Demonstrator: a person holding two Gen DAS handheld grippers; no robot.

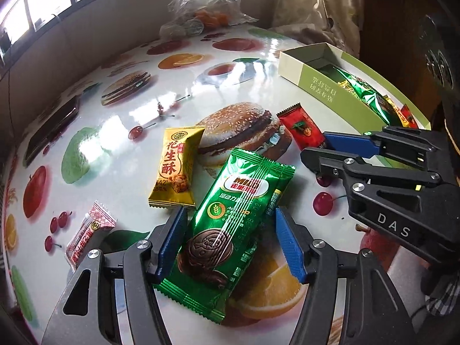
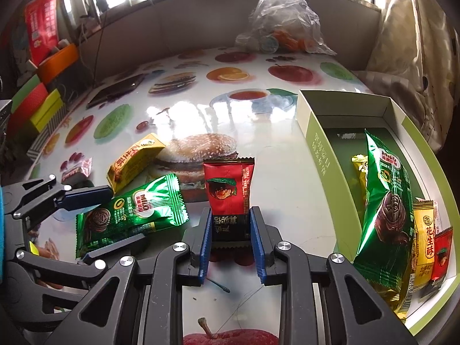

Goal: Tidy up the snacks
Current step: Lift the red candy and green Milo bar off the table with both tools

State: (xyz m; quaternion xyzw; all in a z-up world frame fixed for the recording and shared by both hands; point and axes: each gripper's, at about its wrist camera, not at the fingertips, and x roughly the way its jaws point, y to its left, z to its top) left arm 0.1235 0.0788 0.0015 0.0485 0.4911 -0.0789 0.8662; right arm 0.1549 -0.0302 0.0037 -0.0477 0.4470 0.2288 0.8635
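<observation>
Fruit and burger prints cover the glossy table (image 1: 120, 155), where a green packet (image 1: 230, 227) marked "MILO" is straddled by the left hand-held gripper (image 1: 230, 244), its jaws apart, only the left pad touching. A red packet (image 2: 228, 192) is clamped in the right hand-held gripper (image 2: 231, 241), beside the green box (image 2: 322, 155).

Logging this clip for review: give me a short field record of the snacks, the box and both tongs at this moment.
surface: fruit-and-burger print table
box: open green box, already holding several packets
left tongs: open around green Milo packet
right tongs: closed on red packet
loose on table: yellow peanut packet, small red-and-white packet
background: clear plastic bag
</observation>
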